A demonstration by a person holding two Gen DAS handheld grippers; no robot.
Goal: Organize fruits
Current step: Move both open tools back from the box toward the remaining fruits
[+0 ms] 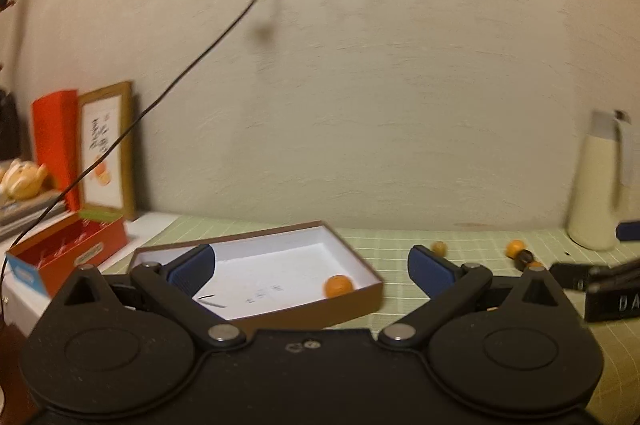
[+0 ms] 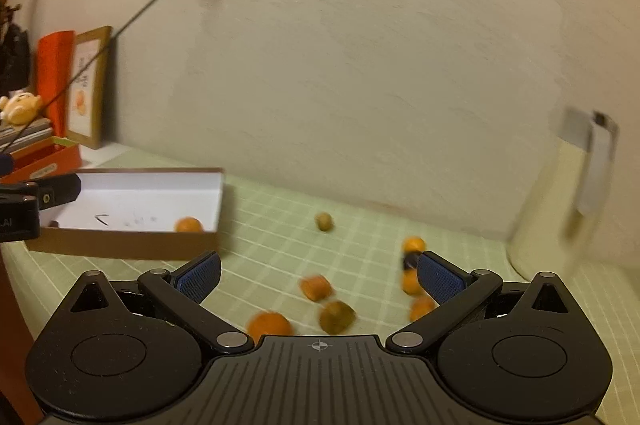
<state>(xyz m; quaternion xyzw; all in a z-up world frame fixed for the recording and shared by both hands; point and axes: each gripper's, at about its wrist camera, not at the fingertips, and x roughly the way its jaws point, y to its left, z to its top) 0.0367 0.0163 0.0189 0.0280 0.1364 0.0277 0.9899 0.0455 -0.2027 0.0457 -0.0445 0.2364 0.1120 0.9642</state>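
Note:
A shallow brown box [image 1: 352, 309] with a white inside lies on the green checked mat and holds one small orange fruit [image 1: 338, 285]. My left gripper [image 1: 310, 267] hovers open over the box, nothing between its blue pads. In the right wrist view the same box [image 2: 120, 243] sits at the left with the orange fruit [image 2: 189, 224] in its near right corner. Several small orange and greenish fruits [image 2: 316, 288] lie loose on the mat around my right gripper [image 2: 318, 275], which is open and empty above them. One greenish fruit [image 2: 324, 222] lies farther back.
A cream jug [image 1: 596, 185] stands at the right against the wall. A red carton [image 1: 68, 249], a framed picture [image 1: 106, 149] and a plush toy [image 1: 22, 177] crowd the left. A black cable [image 1: 168, 93] hangs from the wall socket across the left side.

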